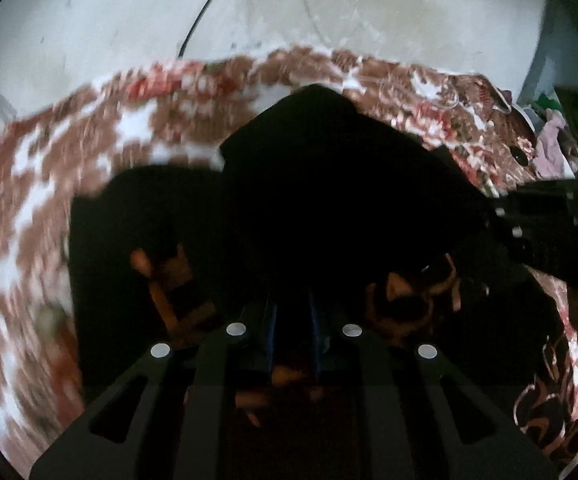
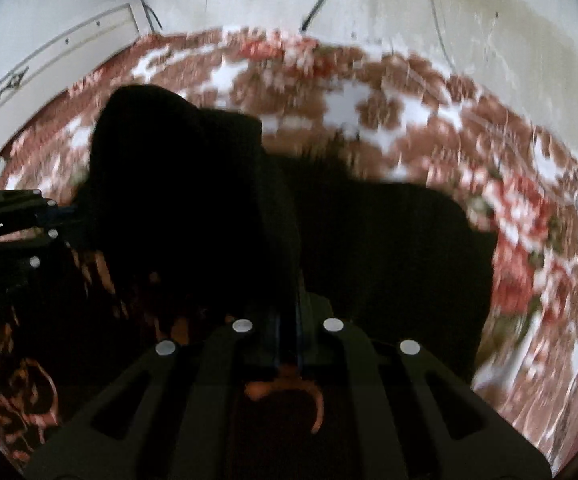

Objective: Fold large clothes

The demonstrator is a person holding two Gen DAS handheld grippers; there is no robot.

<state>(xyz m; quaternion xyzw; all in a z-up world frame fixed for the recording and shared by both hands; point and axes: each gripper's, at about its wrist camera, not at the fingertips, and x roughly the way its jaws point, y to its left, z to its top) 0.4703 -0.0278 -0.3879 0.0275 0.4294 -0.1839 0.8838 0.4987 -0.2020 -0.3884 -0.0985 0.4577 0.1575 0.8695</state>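
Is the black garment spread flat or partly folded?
Partly folded: the black garment shows one dark layer lapping another on the patterned bedspread.

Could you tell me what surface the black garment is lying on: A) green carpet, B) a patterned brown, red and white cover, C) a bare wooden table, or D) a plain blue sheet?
B: the black garment lies spread over a brown, red and white patterned cover, visible around it in both views.

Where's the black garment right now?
In both wrist views the black garment fills the centre, lying on the red-and-white floral bedspread near the pale wall, its near edge pinched by both grippers.
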